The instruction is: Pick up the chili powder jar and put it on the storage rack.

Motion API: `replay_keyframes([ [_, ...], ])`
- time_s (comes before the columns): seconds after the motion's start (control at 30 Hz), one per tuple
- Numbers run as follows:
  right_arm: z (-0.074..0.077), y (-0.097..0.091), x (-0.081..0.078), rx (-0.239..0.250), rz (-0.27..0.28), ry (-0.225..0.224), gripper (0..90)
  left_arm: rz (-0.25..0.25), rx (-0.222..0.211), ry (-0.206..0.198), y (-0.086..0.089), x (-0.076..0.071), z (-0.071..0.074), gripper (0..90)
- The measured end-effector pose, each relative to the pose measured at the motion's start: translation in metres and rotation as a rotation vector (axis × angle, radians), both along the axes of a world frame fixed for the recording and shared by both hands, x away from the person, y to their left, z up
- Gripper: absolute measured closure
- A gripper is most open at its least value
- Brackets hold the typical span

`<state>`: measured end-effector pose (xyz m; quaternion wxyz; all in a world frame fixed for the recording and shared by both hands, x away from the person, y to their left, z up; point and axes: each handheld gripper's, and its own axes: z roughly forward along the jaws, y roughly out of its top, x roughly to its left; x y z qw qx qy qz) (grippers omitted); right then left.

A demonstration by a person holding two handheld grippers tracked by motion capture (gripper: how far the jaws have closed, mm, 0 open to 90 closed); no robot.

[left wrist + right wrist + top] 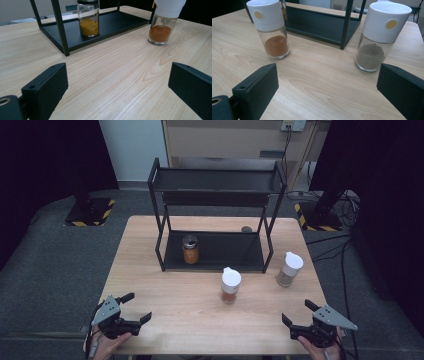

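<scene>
— Where do the two grippers sit?

— Both at the near edge of the wooden table (175,320). The left gripper (131,307) is by the near left corner, the right gripper (296,312) by the near right corner, each held in a hand that comes in from below. Neither touches anything.

— And the jaws?

— Spread wide on both. In the left gripper view and the right gripper view alike, the two black jaws stand well apart with only bare tabletop between them.

— What lies closest to them?

— Two glass spice jars with white caps, standing upright on the table in front of the black metal rack (215,210). The jar of orange-red powder (230,285) is near the middle of the table, just off the rack's front edge. The jar of grey powder (289,269) is toward the right edge, beside the rack's front right leg. They stand apart from each other (each cap has a small round yellowish mark, seen in the right gripper view).

— Anything on the rack?

— A third jar with a dark lid and yellow-orange powder (190,249) stands on the lower shelf, toward its left end. A small dark round thing lies on the table behind the rack; I cannot tell what it is.
</scene>
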<state>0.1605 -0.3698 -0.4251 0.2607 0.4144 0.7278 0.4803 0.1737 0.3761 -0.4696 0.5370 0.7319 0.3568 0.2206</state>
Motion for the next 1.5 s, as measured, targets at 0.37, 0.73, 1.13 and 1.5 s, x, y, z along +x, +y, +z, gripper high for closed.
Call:
replay_keyframes([
  [0.37, 0.0, 0.0, 0.0, 0.012, -0.013, 0.001, 3.1, -0.004, 0.006, 0.001, -0.001, 0.0, 0.001, 1.5],
  [0.73, 0.004, 0.004, -0.001, 0.021, -0.051, 0.001, 3.1, -0.01, 0.002, 0.004, -0.001, 0.001, 0.0, 1.6],
  [1.13, 0.022, 0.016, 0.004, 0.0, -0.044, 0.015, 3.8, -0.009, 0.001, 0.01, -0.001, 0.002, 0.0, 1.6],
  [1.5, 0.037, 0.03, 0.017, 0.002, 0.004, 0.015, 3.7, -0.013, 0.004, 0.013, -0.002, 0.003, 0.0, 1.6],
])
